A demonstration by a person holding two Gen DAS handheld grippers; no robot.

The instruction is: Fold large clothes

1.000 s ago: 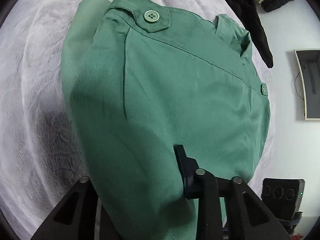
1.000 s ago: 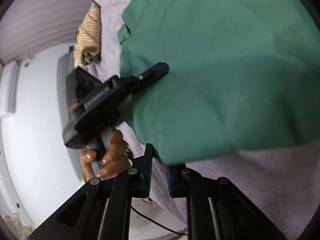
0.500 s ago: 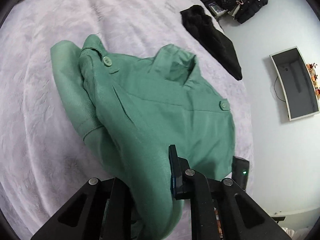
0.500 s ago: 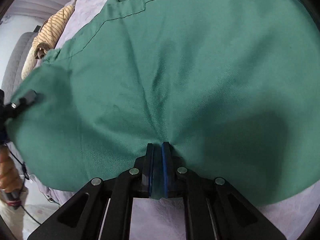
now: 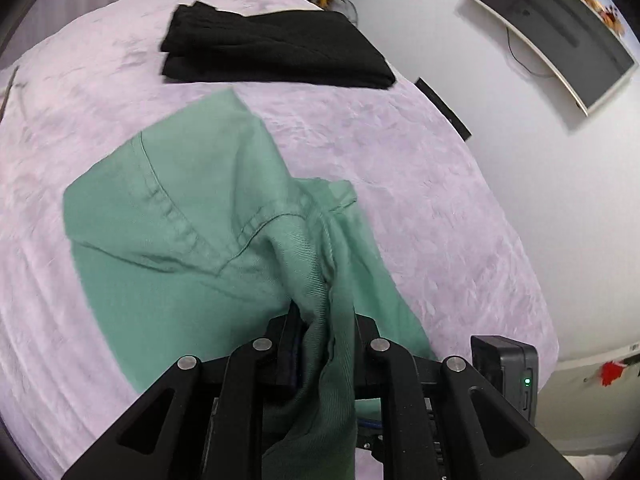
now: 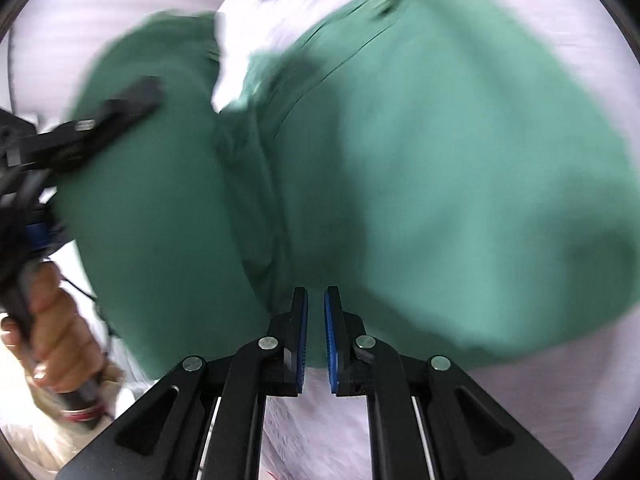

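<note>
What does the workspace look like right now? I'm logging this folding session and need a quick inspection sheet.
Surface: pale lilac bed cover, wrinkled.
Job's things: green garment, bunched, partly lifted off the bed.
Clutter: folded black garment at the far side; dark items beyond the bed, unclear.
Grippers: left gripper shut on the green garment; right gripper pinching the garment's edge, view blurred.
Cables: a wire hanging under the wall screen.
Surroundings: white wall, black device with a green light.

Pale lilac plush bed cover (image 5: 420, 168), white wall (image 5: 500, 92), wall-mounted dark screen (image 5: 560, 36), folded black garment (image 5: 276, 48)
</note>
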